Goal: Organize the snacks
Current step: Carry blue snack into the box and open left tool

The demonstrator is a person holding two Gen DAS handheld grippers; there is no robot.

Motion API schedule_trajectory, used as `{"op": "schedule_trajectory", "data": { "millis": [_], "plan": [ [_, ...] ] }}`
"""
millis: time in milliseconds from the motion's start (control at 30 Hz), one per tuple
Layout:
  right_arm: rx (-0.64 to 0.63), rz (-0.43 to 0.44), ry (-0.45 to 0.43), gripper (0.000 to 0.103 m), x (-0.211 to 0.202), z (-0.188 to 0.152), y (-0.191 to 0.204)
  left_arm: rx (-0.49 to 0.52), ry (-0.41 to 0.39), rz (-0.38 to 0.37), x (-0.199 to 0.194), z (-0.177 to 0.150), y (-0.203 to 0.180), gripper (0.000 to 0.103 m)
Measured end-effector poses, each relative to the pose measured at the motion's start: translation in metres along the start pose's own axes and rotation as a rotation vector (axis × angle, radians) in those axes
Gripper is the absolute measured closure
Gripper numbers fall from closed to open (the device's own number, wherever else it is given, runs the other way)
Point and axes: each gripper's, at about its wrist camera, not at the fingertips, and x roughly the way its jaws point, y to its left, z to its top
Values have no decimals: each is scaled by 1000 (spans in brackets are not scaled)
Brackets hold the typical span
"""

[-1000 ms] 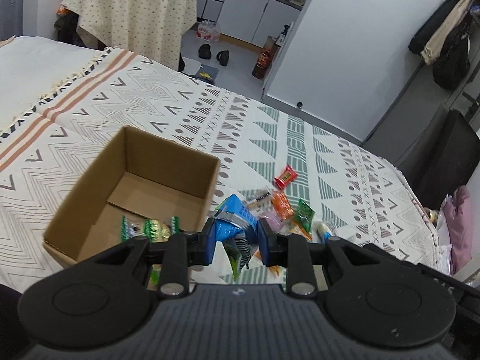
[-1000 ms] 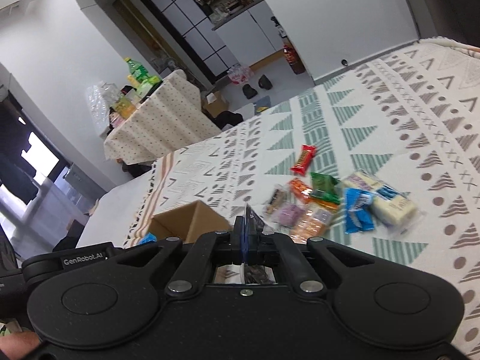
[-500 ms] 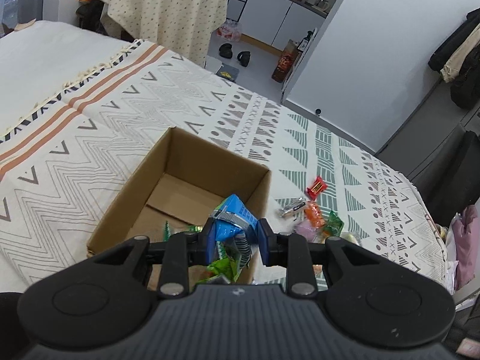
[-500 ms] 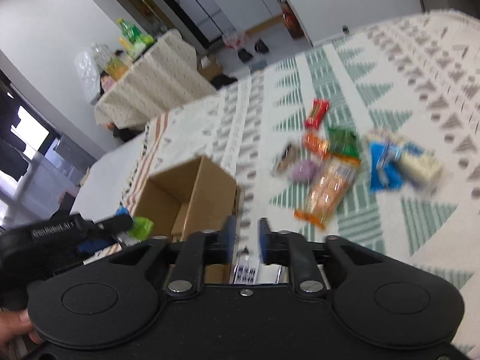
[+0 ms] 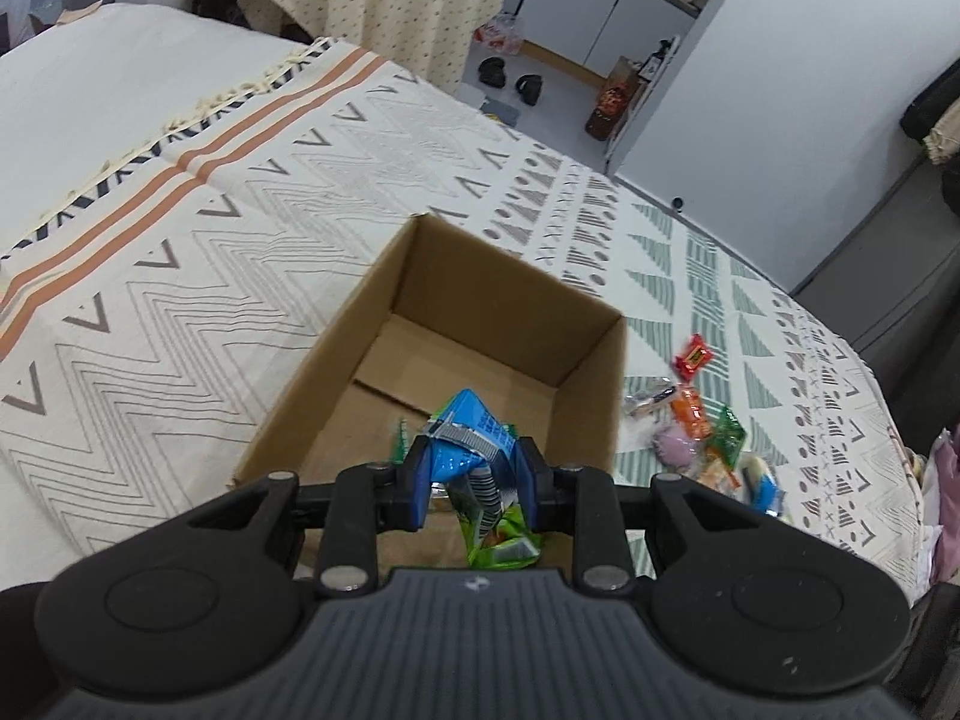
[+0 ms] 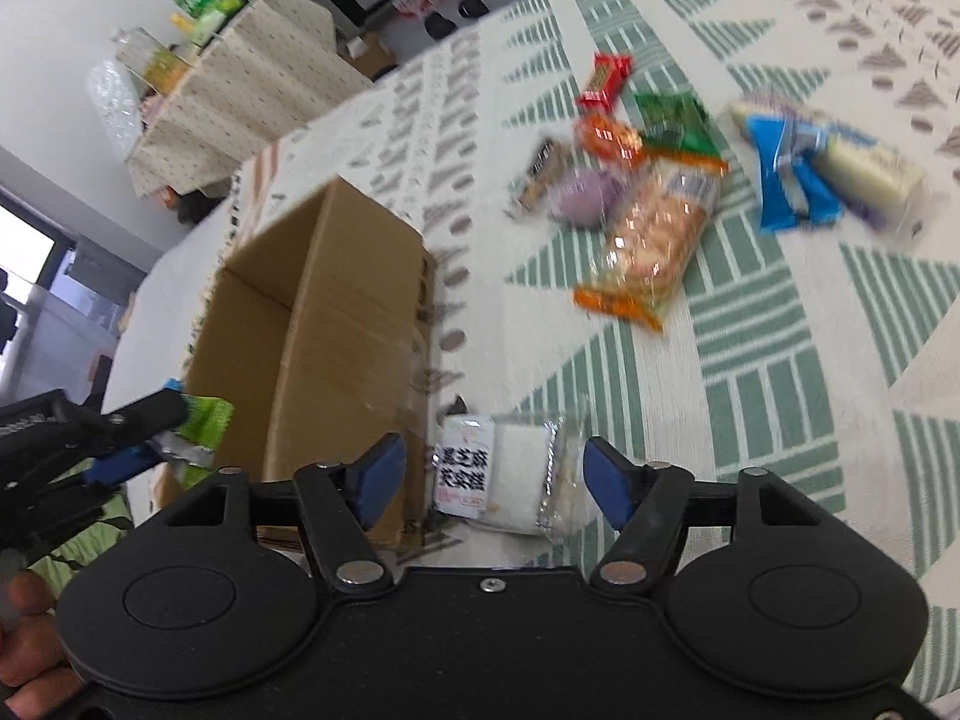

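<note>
Left gripper (image 5: 473,471) pinched a blue and green snack packet (image 5: 467,433) above the open cardboard box (image 5: 591,372) on the patterned bedspread (image 5: 180,276). Right gripper (image 6: 491,477) stood wide apart over a white wrapped snack (image 6: 498,471) lying just beside the box.

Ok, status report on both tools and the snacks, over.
Left tool shut on blue-green snack packet, over the cardboard box. Right tool open, white wrapped snack on the blanket beside the box. Nothing blocking.
</note>
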Motion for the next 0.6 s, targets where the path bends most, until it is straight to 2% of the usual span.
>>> {"op": "schedule_trajectory", "data": {
  "millis": [167,367,500,567,600],
  "plan": [
    [9,-15,32,37,18,0,0,-11,22,25,7,2,7,75],
    [-9,-37,54,25,31,1,5,-15,39,40,15,3,12,72],
    [-43,-70,75,23,43,-1,9,-26,61,50,20,4,17,71],
    [-94,-103,62,32,45,-5,15,-26,66,55,21,5,17,69],
    [-113,-125,57,43,46,-6,17,-27,68,57,21,5,17,67]
  ]
}}
